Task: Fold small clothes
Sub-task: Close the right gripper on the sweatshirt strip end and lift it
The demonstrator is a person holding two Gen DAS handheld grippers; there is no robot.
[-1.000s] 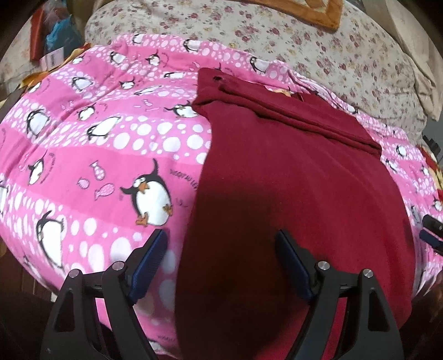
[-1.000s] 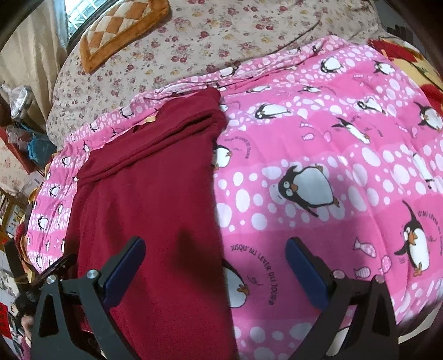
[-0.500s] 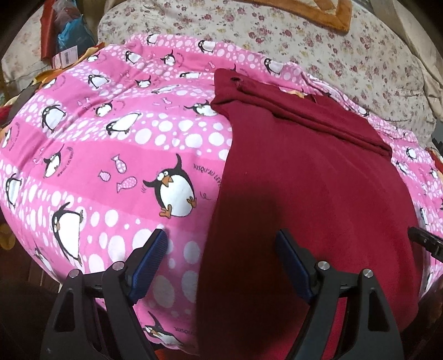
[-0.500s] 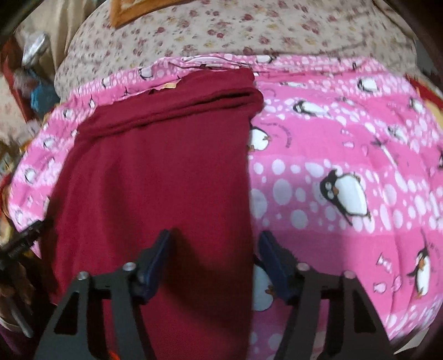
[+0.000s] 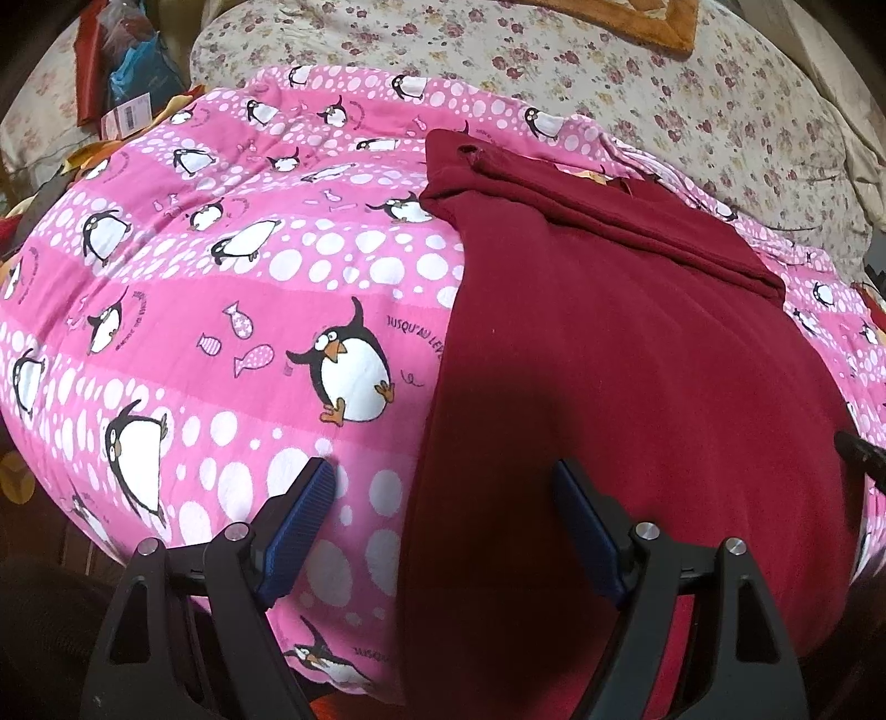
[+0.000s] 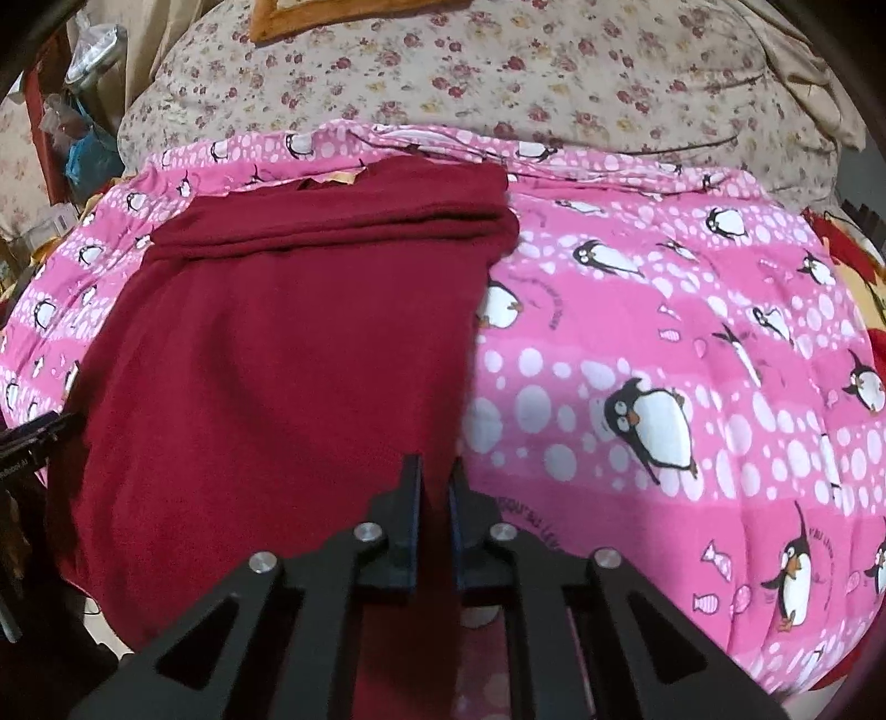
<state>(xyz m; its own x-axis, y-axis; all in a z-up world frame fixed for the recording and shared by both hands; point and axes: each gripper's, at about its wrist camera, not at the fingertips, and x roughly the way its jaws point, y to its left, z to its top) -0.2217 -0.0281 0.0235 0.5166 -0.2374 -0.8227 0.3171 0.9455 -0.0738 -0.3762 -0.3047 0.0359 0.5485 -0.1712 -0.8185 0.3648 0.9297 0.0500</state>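
A dark red garment [image 5: 626,354] [image 6: 288,343] lies flat on a pink penguin blanket [image 5: 221,310] [image 6: 664,332], with its far end folded back into a thick band. My right gripper [image 6: 436,471] is shut on the garment's near right edge, a strip of red cloth pinched between its blue pads. My left gripper [image 5: 446,487] stands open over the garment's near left edge; one finger [image 5: 302,515] hovers above the blanket, the other above the red cloth. Nothing is pressed between the left pads.
A floral bedspread [image 5: 609,72] [image 6: 554,72] covers the bed behind the blanket, with an orange-edged cushion [image 5: 637,16] at the top. Bags and clutter [image 5: 127,66] lie at the far left. The blanket's front drops off near the grippers.
My right gripper went from wide open to shut, sliding left onto the garment's right edge and rolling level. The left gripper stayed open, and its view shifted slightly leftward.
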